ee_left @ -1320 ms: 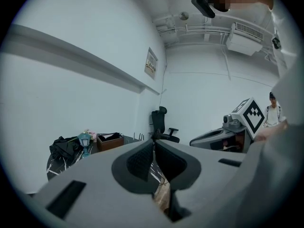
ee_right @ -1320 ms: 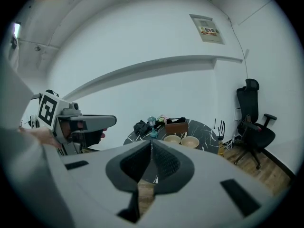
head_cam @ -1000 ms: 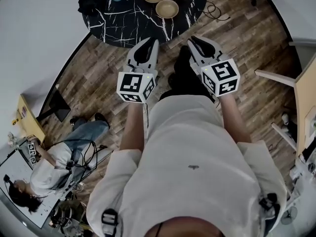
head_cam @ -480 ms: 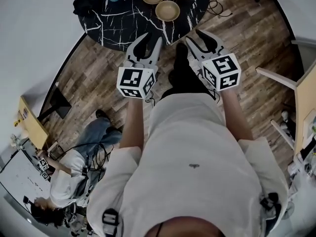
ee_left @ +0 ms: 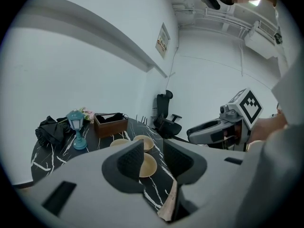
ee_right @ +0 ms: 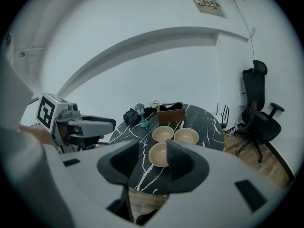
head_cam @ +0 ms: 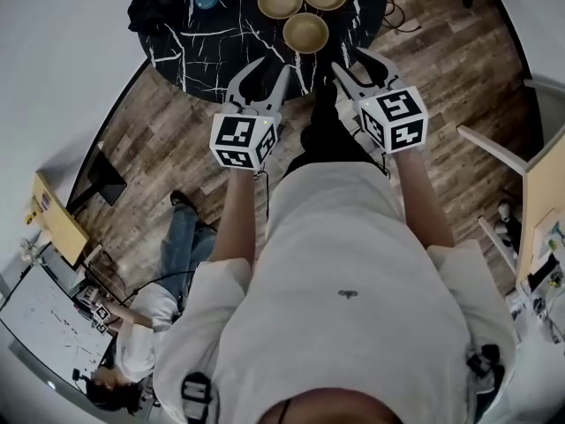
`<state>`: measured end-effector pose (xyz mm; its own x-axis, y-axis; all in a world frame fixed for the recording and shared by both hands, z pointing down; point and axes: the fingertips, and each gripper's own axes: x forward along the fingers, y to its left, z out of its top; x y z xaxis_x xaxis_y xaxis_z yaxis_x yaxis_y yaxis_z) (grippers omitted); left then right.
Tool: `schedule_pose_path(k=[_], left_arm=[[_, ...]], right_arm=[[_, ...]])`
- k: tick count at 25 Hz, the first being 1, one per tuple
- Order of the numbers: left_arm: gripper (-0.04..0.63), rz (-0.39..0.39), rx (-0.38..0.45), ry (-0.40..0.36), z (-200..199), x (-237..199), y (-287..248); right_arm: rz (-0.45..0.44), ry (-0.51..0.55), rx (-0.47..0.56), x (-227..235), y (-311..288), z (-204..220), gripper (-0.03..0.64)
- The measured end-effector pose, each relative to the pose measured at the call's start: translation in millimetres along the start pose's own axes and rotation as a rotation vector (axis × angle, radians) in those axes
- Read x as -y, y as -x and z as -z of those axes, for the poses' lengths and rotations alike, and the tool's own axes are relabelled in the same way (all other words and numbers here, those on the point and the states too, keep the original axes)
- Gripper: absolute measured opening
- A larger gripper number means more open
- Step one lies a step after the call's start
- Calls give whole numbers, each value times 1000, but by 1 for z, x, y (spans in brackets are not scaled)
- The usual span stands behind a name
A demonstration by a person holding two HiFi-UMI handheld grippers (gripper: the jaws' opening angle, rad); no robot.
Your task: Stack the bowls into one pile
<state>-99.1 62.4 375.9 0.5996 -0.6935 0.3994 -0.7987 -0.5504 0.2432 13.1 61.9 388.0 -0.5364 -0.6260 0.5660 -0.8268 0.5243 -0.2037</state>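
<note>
L gripper point(head_cam: 267, 71) & R gripper point(head_cam: 350, 63): jaws apart, just been opening, nothing between; three bowls point(head_cam: 305, 32) unstacked, clustered on black marble table point(head_cam: 221, 38)

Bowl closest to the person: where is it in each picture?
Head view: bowl, near the top, middle.
Left gripper view: bowl, just below the middle.
Right gripper view: bowl, just below the middle.
Shared landmark: the black table it sits on.
</note>
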Motion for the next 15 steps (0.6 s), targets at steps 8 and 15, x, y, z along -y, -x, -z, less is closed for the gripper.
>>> schedule_pose_path(k=[8,15], left_arm=[[115,-28,-62,55,11,-18,-30],[115,-50,-123,77,29,-20,-53]], right_arm=[[-39,-12,-83,17,-34,11,173],[-72,-8,-139,38,-54,25,173]])
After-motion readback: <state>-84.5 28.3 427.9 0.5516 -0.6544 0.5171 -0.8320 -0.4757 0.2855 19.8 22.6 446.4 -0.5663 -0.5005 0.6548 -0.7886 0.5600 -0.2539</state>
